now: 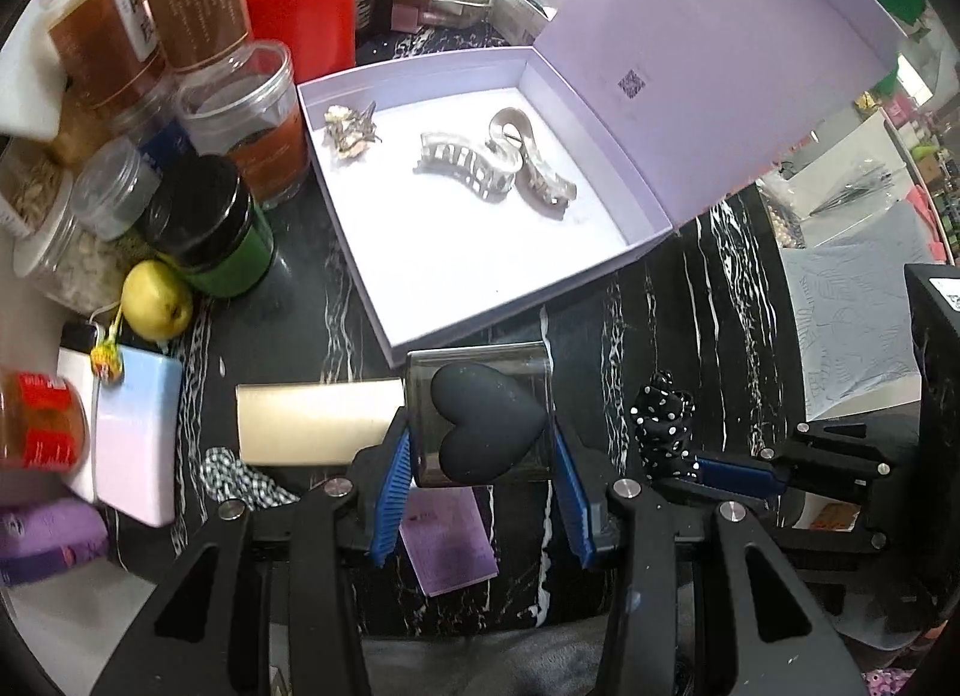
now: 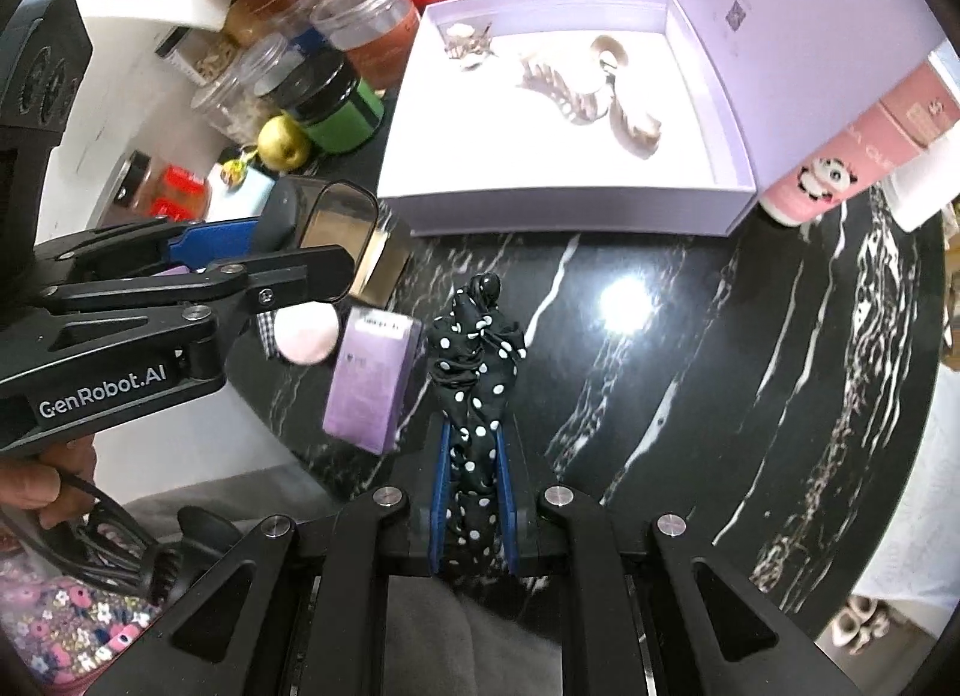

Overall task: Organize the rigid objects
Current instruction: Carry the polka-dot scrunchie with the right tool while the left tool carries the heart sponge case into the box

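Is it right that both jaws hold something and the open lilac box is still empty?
Not quite. The lilac box is not empty: two claw hair clips and a small ornament lie in it, as the left wrist view shows. Both jaws do hold something.

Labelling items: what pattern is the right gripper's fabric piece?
Black with white polka dots; right wrist view.

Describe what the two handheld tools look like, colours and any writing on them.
Both are black plastic linkage frames with round silver pivot bolts and ribbed blue finger pads. The left tool shows its blue pads clearly; in the right wrist view its side reads "GenRobot.AI" in white. The right tool looks the same.
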A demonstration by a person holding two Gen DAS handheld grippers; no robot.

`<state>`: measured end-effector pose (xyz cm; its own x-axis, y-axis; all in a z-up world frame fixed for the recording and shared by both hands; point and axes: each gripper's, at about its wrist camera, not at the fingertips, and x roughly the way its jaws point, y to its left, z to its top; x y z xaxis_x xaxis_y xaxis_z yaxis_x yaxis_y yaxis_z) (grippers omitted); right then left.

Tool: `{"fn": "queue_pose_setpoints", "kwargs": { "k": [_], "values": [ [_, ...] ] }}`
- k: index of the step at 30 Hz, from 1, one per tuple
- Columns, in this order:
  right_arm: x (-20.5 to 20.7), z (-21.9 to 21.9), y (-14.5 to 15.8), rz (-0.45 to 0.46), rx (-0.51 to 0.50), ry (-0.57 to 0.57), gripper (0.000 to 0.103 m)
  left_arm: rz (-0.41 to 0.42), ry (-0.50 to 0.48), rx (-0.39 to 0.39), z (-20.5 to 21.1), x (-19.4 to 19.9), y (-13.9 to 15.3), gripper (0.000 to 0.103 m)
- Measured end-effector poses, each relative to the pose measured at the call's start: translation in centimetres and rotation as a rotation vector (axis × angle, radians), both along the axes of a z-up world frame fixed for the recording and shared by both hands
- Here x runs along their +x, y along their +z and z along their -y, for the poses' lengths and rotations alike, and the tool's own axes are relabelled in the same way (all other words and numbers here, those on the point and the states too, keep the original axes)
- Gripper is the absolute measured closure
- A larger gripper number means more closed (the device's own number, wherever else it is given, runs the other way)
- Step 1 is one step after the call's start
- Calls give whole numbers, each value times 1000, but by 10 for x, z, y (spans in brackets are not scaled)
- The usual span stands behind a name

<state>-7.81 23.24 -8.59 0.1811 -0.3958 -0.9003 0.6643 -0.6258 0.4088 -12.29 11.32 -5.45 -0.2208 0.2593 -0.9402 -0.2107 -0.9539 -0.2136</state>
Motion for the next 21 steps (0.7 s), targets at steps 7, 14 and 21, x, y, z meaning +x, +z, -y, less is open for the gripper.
{"fn": "queue_pose_setpoints", "kwargs": {
  "k": [7,14,21],
  "values": [
    [-16,12,5,-12,-1,-19,89,1,-12,5,1,-22,2,60],
    [-30,22,6,-14,2,-18,89,12,-14,1,-1,-43,0,60],
    [-52,32,3,-11,6,-17,89,25,-16,-5,-3,-65,-6,60]
  ]
}}
